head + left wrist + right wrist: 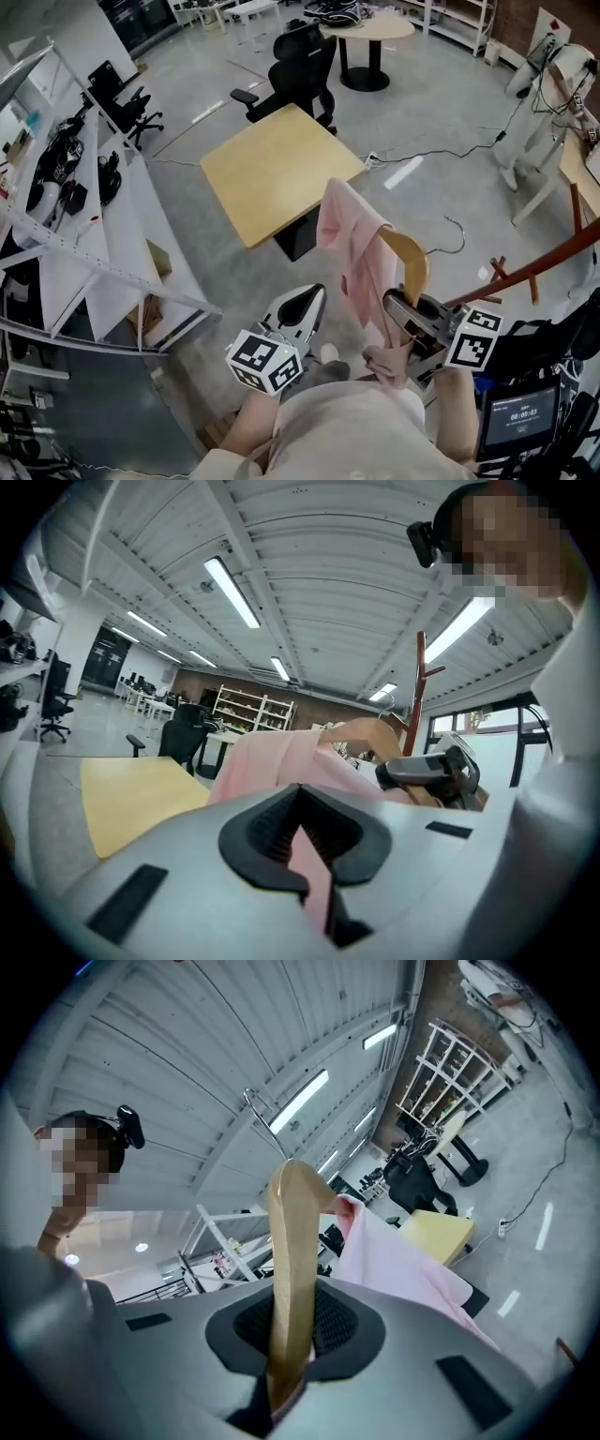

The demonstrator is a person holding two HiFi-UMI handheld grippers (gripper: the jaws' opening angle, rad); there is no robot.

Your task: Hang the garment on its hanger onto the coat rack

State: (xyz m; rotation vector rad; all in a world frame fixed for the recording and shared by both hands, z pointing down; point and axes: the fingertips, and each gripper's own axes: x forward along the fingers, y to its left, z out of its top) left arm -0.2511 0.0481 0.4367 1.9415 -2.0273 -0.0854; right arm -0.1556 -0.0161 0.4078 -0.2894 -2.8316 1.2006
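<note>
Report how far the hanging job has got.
Done: the pink cloth garment is draped on the tan wooden hanger. In hand: the right tool is clamped on that hanger's arm, and its metal hook is free in the air. The left tool sits beside the garment, grip unclear. Left: set the hook onto the reddish-brown wooden coat rack, which it does not yet touch.
</note>
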